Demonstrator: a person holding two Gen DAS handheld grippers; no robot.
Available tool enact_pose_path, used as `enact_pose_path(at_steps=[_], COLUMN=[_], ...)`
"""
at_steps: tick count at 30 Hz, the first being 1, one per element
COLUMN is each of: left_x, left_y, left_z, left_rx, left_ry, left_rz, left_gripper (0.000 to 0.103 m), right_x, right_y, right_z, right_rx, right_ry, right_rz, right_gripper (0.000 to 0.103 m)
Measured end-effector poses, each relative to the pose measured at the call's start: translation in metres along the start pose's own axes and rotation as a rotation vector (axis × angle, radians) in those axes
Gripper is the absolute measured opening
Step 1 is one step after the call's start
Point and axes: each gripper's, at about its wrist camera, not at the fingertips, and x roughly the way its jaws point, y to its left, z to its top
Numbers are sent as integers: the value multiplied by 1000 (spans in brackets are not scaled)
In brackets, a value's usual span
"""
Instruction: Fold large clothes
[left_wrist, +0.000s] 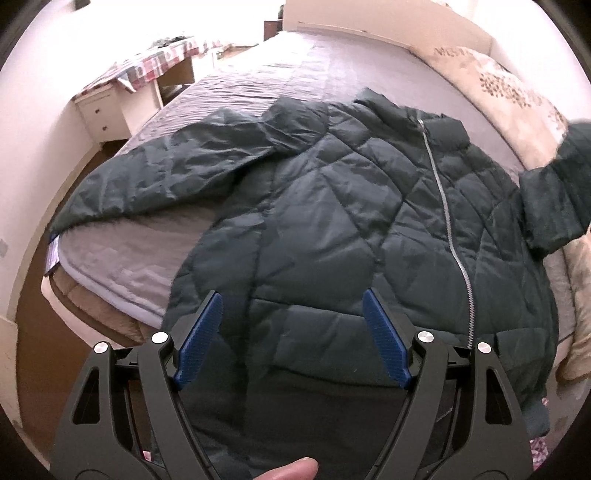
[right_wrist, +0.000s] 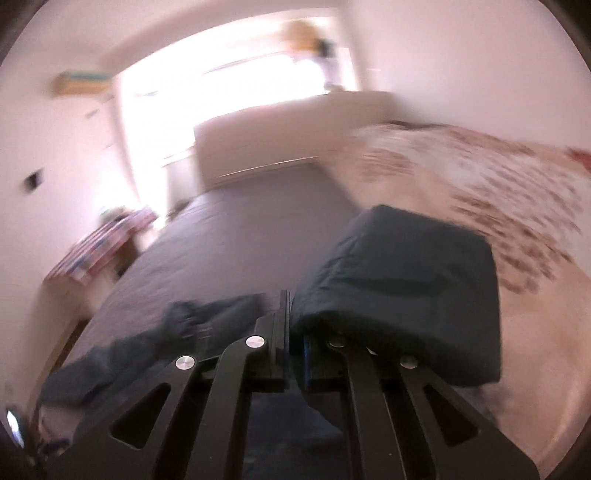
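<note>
A dark green quilted jacket (left_wrist: 332, 206) lies front up on the bed, its silver zipper (left_wrist: 448, 221) closed and its left sleeve (left_wrist: 155, 166) spread toward the bed's edge. My left gripper (left_wrist: 291, 332) is open and empty just above the jacket's lower hem. My right gripper (right_wrist: 291, 325) is shut on the jacket's right sleeve (right_wrist: 406, 280) and holds it lifted above the bed; that raised sleeve also shows at the right edge of the left wrist view (left_wrist: 554, 192). The right wrist view is blurred by motion.
The bed has a grey-lilac sheet (left_wrist: 258, 81) and a beige patterned blanket (left_wrist: 509, 85) along its right side. A table with a checked cloth (left_wrist: 155, 62) and a white drawer unit (left_wrist: 99, 114) stand to the left. A headboard (right_wrist: 280, 136) is at the far end.
</note>
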Motion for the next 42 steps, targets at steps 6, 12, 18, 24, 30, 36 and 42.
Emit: enact_pose_path(at_steps=[6,12,18,24,30,36,42], left_x=[-1,-2,1,1,-2,8,37], left_y=[29,46,56,49,23,2,0], left_z=[-3,-5,-6,-3,9,26,54], left_rx=[-73,-99,-110,-83,-6,26,-58], left_ry=[-18,-22,-17,-22,-46,-49,-22], left_rz=[-12,-15,-20,-42,-91,-154,-171], left_gripper=[77,77,77,77,77,77,77], right_x=[53,132,172,151,121,76,39], right_y=[108,168,192,183,162,137,112], right_z=[-19,-78,-140,-145,-145,-176,-200], right_rx=[-130,-161,-157,-153,-134,-142,-125], right_ry=[137,356,629,610,562,533,506], right_rz=[205,229,272,310,288,205,167], right_gripper=[6,6,61,73,74,74,74])
